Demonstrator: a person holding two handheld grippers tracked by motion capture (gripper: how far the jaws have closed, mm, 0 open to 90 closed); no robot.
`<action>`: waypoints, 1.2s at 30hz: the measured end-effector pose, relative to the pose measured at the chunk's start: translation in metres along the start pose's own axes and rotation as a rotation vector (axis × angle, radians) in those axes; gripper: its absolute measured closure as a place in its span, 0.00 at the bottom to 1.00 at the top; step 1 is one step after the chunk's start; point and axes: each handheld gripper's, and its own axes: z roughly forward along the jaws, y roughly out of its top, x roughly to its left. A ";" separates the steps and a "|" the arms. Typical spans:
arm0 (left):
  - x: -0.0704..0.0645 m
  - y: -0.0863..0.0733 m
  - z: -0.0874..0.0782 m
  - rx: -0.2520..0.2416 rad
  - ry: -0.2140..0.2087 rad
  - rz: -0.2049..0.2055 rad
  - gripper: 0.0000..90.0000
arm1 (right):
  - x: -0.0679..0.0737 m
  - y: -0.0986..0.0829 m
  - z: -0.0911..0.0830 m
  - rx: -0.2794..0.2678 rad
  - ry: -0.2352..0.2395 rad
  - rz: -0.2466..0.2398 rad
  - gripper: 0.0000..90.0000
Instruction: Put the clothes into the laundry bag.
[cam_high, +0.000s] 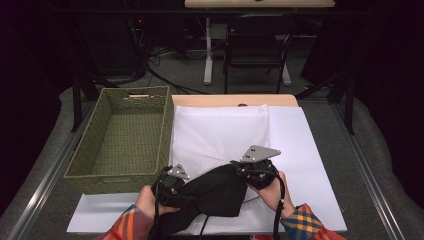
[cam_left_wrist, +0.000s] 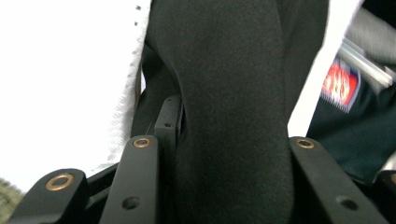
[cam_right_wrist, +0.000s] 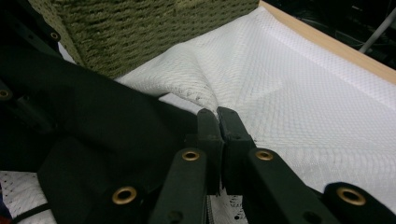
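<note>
A black cloth (cam_high: 215, 192) hangs stretched between both grippers at the table's front, over a white mesh fabric (cam_high: 220, 130). My left gripper (cam_high: 175, 190) is shut on the cloth's left end; in the left gripper view a thick fold of black cloth (cam_left_wrist: 233, 93) runs up between the jaws of this gripper (cam_left_wrist: 229, 140). My right gripper (cam_high: 240, 169) holds the right corner. In the right gripper view its jaws stand pressed together at the right gripper's tips (cam_right_wrist: 218, 116), with the black cloth (cam_right_wrist: 93, 126) meeting them from the left and the white mesh (cam_right_wrist: 303, 107) puckered up just beyond.
A green woven basket (cam_high: 120, 176) stands empty at the left, close to the left gripper; its wall (cam_right_wrist: 140, 28) rises behind the cloth. A white sheet (cam_high: 310, 150) covers the wooden table (cam_high: 235, 100). A chair (cam_high: 255, 45) stands beyond. Plaid sleeves (cam_high: 125, 227) enter from below.
</note>
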 end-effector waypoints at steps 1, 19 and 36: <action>0.000 0.001 0.000 -0.006 0.006 -0.027 0.69 | 0.000 0.002 -0.002 -0.008 -0.007 -0.001 0.99; -0.001 0.003 0.025 0.018 0.105 0.014 0.38 | 0.003 -0.008 0.008 0.046 0.000 -0.013 0.98; 0.010 -0.001 0.027 0.074 0.005 0.059 0.18 | -0.003 -0.011 0.008 0.050 0.008 0.012 0.98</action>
